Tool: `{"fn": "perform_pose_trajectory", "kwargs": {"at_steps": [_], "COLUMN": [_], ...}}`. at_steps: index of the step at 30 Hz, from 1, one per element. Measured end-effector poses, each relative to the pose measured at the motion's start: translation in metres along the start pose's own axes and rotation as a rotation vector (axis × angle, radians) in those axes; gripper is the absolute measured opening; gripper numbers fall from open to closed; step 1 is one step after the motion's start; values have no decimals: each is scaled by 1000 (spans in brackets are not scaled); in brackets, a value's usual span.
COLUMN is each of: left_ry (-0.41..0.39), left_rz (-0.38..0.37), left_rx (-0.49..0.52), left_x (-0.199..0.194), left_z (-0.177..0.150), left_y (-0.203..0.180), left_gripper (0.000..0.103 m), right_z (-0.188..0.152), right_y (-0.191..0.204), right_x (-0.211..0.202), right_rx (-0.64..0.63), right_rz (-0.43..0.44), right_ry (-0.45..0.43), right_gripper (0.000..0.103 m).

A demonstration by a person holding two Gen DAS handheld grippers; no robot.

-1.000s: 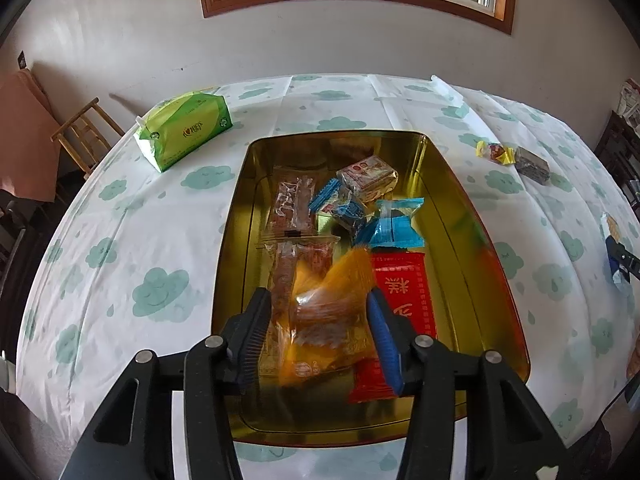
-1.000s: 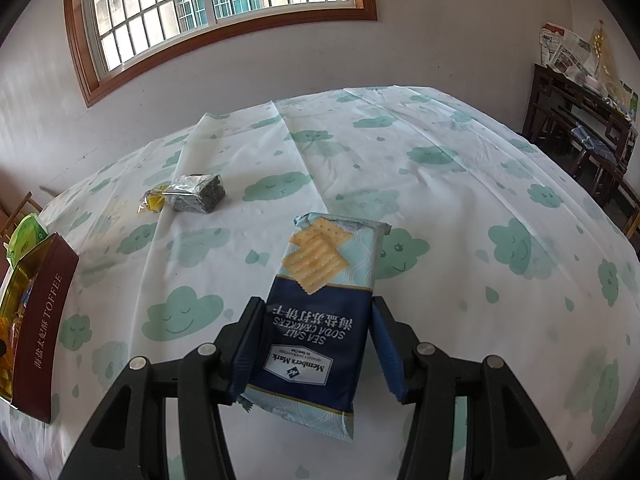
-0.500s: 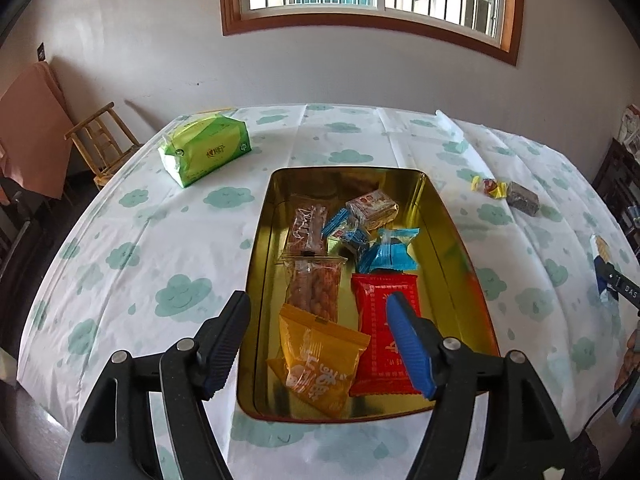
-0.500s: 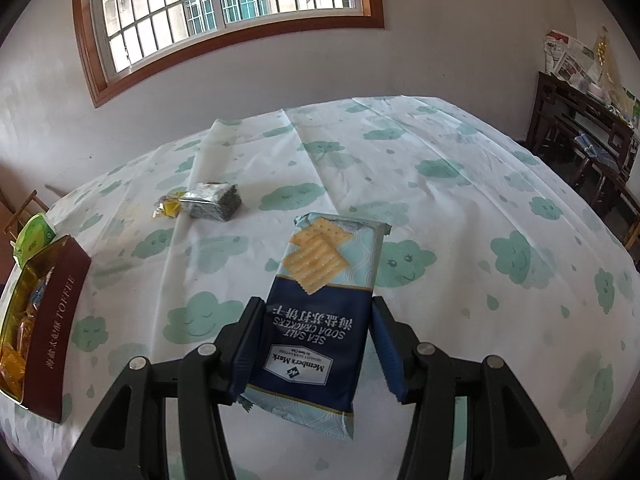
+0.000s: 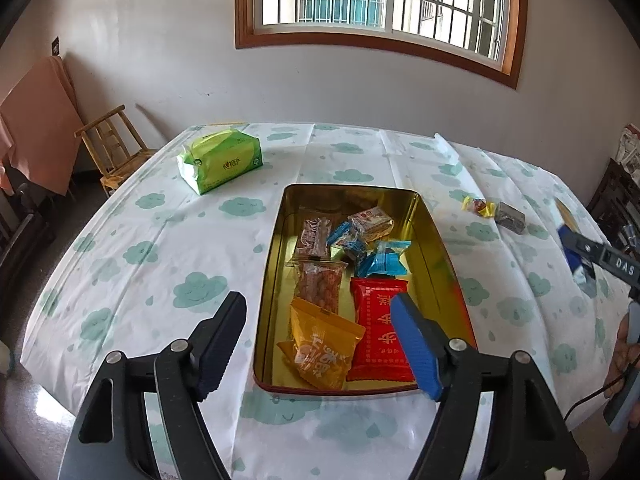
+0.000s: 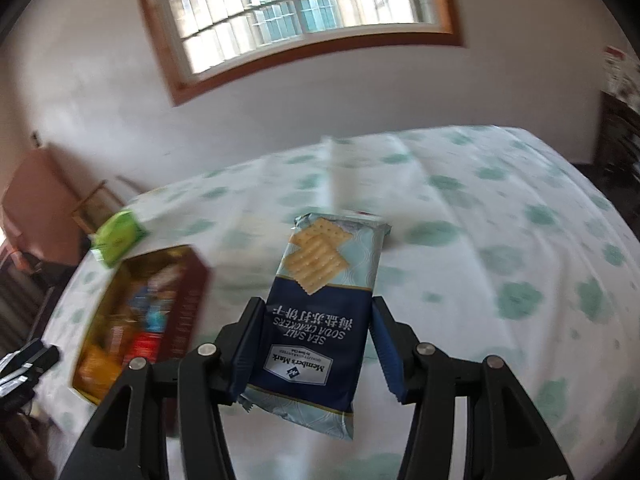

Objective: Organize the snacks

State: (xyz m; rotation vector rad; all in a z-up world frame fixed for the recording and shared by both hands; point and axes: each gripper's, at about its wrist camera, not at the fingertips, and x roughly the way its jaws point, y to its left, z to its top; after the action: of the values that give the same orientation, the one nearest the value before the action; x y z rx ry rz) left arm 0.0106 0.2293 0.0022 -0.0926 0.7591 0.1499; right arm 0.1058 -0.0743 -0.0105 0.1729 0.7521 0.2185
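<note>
A gold tin (image 5: 434, 236) holds several snack packs, with an orange pack (image 5: 322, 346) and a red pack (image 5: 378, 332) at its near end. My left gripper (image 5: 320, 342) is open and empty above the tin's near edge. My right gripper (image 6: 316, 348) is shut on a blue soda cracker pack (image 6: 320, 304), held above the table to the right of the tin (image 6: 188, 308); it also shows at the right edge of the left wrist view (image 5: 576, 254). A yellow candy (image 5: 476, 207) and a grey pack (image 5: 510, 218) lie on the table right of the tin.
A green tissue pack (image 5: 220, 164) lies at the table's far left. A wooden chair (image 5: 114, 148) stands beyond the left edge. The cloud-print tablecloth (image 5: 160, 248) covers the table. A dark shelf (image 5: 616, 192) is at the right wall.
My left gripper let go of the orange pack in the tin, opened and pulled back and up. My right gripper lifted the cracker pack and swung left toward the tin.
</note>
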Motion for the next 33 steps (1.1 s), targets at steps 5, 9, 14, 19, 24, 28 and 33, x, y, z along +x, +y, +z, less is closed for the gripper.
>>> {"fn": "perform_pose_trajectory", "kwargs": {"at_steps": [5,9,14,19,24,28,33], "left_ry": [-7,-3,5,10,12,7,6], "left_rz": [8,36,56,95,98,110,116], "left_rx": [-8,-15,-12,-20,-35,-23,-20], "left_x": [-4,-3,-1,1,4,6,7], "left_z": [-1,-4,-7,-10,-11,-12,-13], "left_y": [7,13,16,20,26,27,28], "left_gripper": [72,72,72,73,73,73,73], "right_z": [6,4,-6,-17,-21,-23,-25], "right_y": [51,94,140,167,178,186,189], "right_x": [10,22,42,67,87,100,110], "right_rx": [-52,-107,-187,-229,-250,-264,-265], "right_rz": [113,186,239,265,256,245,236], "right_ry": [27,65,122,187,230,251,269], "right_gripper": [54,54,54,54,54,54,54]}}
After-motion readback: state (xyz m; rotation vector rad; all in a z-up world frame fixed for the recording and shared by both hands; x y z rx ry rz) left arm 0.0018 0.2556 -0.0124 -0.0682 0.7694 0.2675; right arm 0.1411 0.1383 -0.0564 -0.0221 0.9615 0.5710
